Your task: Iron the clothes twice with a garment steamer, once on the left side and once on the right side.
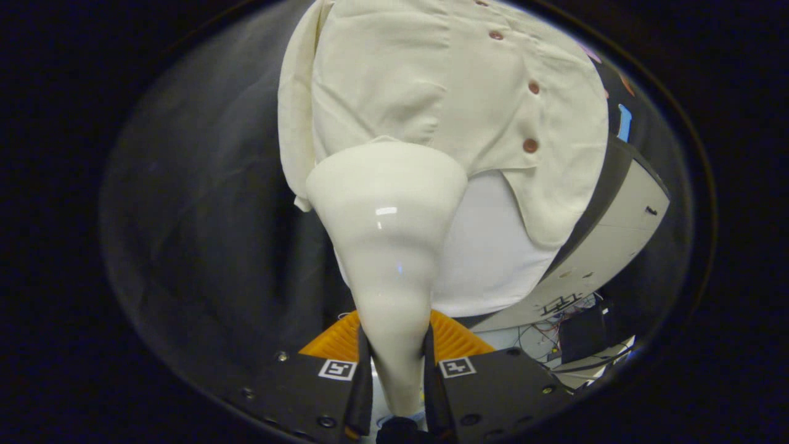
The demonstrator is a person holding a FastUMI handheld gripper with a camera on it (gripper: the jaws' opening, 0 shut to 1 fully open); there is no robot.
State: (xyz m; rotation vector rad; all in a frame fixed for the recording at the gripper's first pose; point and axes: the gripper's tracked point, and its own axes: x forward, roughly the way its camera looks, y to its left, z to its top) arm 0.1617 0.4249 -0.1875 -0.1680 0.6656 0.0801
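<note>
Jaws clamped on the steamer [388, 246] handle, its wide head against the cream shirt's [444, 92] lower left panel.

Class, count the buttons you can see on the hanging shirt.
4, in a line down the shirt front beyond the steamer that the gripper holds. More may be hidden above.
</note>
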